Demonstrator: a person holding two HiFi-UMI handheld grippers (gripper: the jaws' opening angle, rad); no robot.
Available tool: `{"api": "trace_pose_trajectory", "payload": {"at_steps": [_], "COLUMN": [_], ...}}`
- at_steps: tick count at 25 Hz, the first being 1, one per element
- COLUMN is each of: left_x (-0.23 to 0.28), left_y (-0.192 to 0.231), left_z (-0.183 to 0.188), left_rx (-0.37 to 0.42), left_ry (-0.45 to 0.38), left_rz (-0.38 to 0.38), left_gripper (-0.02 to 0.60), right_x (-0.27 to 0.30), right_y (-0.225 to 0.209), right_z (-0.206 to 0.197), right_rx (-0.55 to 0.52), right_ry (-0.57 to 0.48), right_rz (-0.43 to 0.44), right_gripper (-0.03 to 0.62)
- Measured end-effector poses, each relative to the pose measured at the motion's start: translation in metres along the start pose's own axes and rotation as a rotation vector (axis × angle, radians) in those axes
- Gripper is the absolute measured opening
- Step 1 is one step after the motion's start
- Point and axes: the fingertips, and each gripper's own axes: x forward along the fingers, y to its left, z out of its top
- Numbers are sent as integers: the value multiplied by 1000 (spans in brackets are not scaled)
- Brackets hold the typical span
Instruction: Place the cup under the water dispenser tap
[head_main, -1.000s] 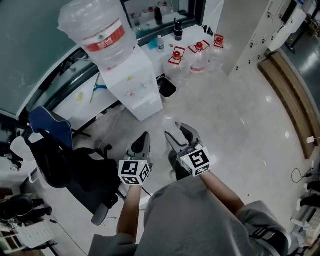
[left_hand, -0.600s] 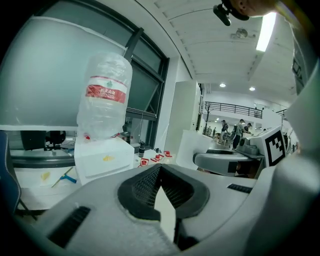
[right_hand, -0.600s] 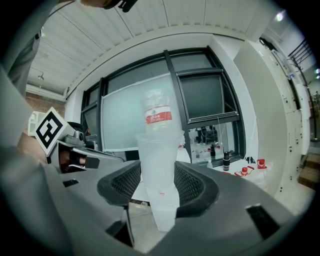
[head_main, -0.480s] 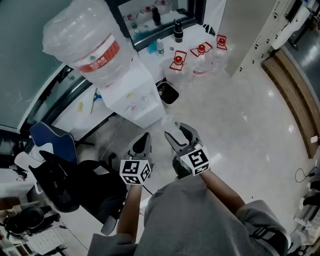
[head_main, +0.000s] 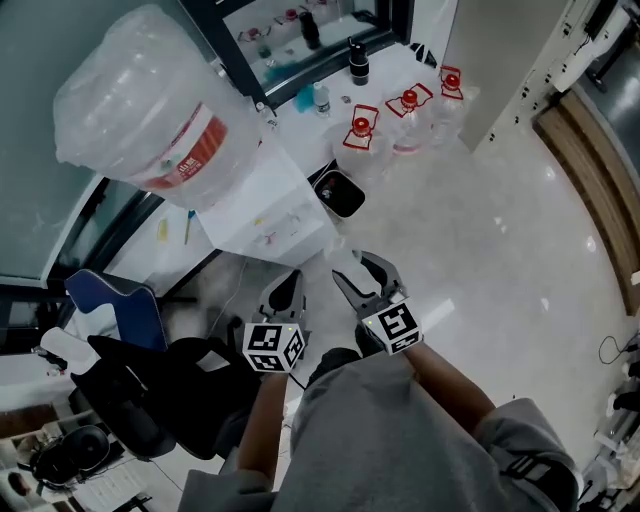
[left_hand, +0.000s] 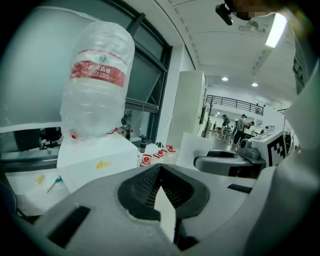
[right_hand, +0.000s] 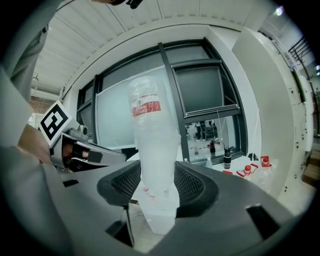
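Note:
The white water dispenser (head_main: 270, 205) carries a large clear bottle (head_main: 140, 130) with a red label. It stands just ahead of both grippers; its taps are hidden in the head view. My right gripper (head_main: 362, 272) is shut on a clear plastic cup (right_hand: 157, 200), which stands upright between the pads, and the dispenser shows blurred through it. The cup's rim (head_main: 343, 247) shows faintly ahead of the right jaws. Beside it on the left, my left gripper (head_main: 283, 292) has its jaw tips together with nothing in them. From the left gripper view the dispenser (left_hand: 97, 160) stands ahead to the left.
A black swivel chair (head_main: 150, 390) and a blue chair (head_main: 115, 305) stand at the left. A black bin (head_main: 340, 193) sits right of the dispenser. Behind it stand water jugs with red caps (head_main: 395, 120) and a white desk with bottles (head_main: 358, 62).
Both grippers have moved forward toward the dispenser, which now stands larger and nearer in the head view. The cup stays in the right jaws.

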Motion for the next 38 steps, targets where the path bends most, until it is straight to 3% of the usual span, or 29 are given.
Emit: {"api": "trace_pose_trajectory", "payload": {"at_steps": [14,29,38], "left_x": [52,100,111], "left_y": [37,88,113], "left_z": [-22,-75,-103], "left_rx": [19,102,108], "left_ry": [130,279,312], "left_rz": [-45,-249,-281], "left_gripper": [9,9,9], "right_x": [50,100,127], "right_y": [-26,-27,-20], "right_z": [-43,-119,-150], "right_rx": [32,86,23], "right_ry": [34,93,123], "right_rz": [-37,-239,-251], "right_gripper": [210,210,210]}}
